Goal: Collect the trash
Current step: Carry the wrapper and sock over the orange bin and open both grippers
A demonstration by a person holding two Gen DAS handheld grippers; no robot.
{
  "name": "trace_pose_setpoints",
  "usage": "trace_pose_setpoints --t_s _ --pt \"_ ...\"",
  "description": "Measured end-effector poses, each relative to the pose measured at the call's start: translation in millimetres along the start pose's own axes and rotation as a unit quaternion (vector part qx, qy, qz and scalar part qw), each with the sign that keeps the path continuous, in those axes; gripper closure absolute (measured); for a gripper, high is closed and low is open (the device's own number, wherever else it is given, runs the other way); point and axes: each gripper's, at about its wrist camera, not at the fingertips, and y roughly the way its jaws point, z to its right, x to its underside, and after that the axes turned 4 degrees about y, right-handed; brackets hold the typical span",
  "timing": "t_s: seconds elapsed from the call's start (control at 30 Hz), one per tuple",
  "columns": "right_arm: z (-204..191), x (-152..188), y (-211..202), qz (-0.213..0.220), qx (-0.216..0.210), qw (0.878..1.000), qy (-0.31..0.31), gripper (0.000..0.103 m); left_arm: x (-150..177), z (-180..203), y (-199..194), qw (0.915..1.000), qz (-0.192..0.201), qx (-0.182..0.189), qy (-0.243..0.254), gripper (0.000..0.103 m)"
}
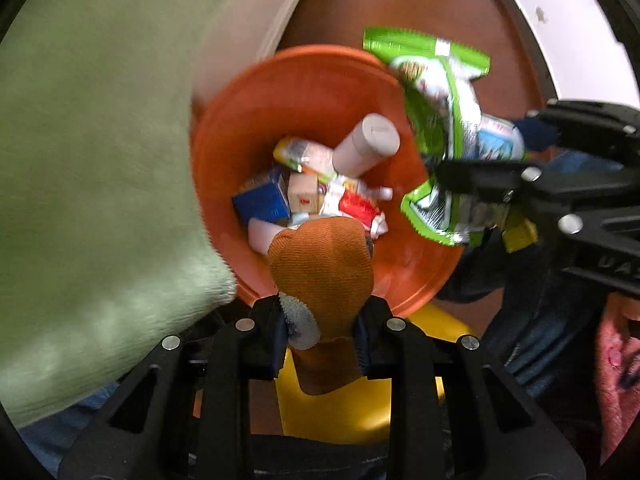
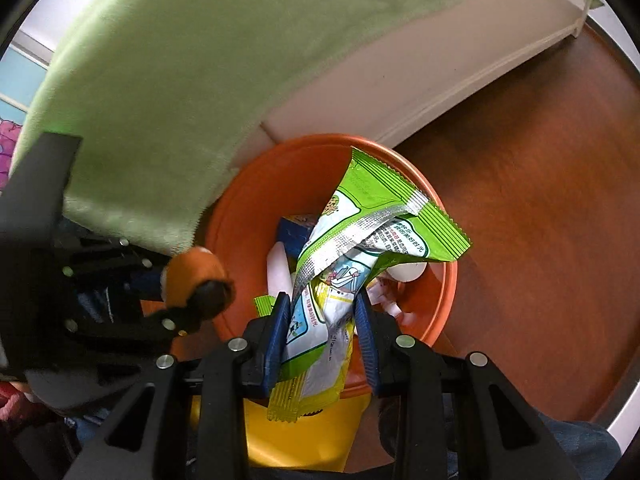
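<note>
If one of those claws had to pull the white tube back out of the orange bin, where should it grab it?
Probably near the tube's flat upper end, coming straight down through the orange bin's open top. The tube leans tilted on the other trash with that end highest and bare; its lower end is buried among cartons and wrappers.

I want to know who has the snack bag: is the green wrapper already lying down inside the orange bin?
No, the green wrapper is pinched in the right gripper, hanging above the orange bin.

Bright, motion-blurred, perhaps daylit fisheye.
</note>
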Motion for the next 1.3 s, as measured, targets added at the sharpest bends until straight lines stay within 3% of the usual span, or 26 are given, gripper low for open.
trace_pose_setpoints --t_s 0.13,0.2,0.23,0.27,0.33,0.47,0.8,1.1,1.13,1.23,1.3 --pt "0.5 -13.7 13.9 -0.015 0.005 1.0 0.01 0.069 3.2 -0.1 13.4 0.9999 -0.013 -0.004 -0.001 0.077" --pt "2.8 -9.0 18.9 -0.023 0.007 1.0 0.011 0.064 3.5 1.5 16.7 0.9998 -0.018 -0.005 -0.005 0.076" --pt "1.8 -7.4 21.5 -0.029 0.009 0.999 0.009 0.058 2.9 -0.2 19.5 0.9997 -0.023 -0.008 -0.01 0.073" --pt "-0.4 -2.6 21.3 -0.029 0.012 0.999 0.009 0.045 2.1 -0.7 20.1 0.9996 -0.024 -0.01 -0.012 0.064" --pt "-0.7 -0.2 21.7 -0.021 0.018 1.0 0.011 0.035 1.6 -1.9 19.4 0.9996 -0.021 -0.016 -0.013 0.055" --pt "11.1 1.0 18.6 -0.006 0.003 0.999 0.037 0.034 1.6 -2.8 13.0 0.9997 -0.013 -0.016 -0.015 0.042" --pt "32.0 -6.4 -12.7 0.033 -0.013 0.996 0.08 0.034 3.1 5.3 -17.2 0.9998 0.018 -0.007 -0.009 0.036" --pt "22.4 -39.8 -76.7 0.103 -0.03 0.992 0.067 0.031 -6.0 8.4 -93.6 0.9928 0.119 -0.012 -0.001 0.025" --pt "19.4 -44.9 -84.7 0.113 -0.031 0.991 0.062 0.03 -8.2 4.8 -108.2 0.9905 0.137 -0.008 -0.003 0.025" --pt "7.3 -68.8 -113.6 0.148 -0.035 0.987 0.044 0.028 -14.8 -6.0 -130.6 0.9869 0.144 0.067 -0.026 0.025" --pt "-0.9 -85.6 -128.8 0.167 -0.032 0.985 0.03 0.027 -15.8 -12.4 -147.8 0.9831 0.158 0.084 -0.038 0.025"
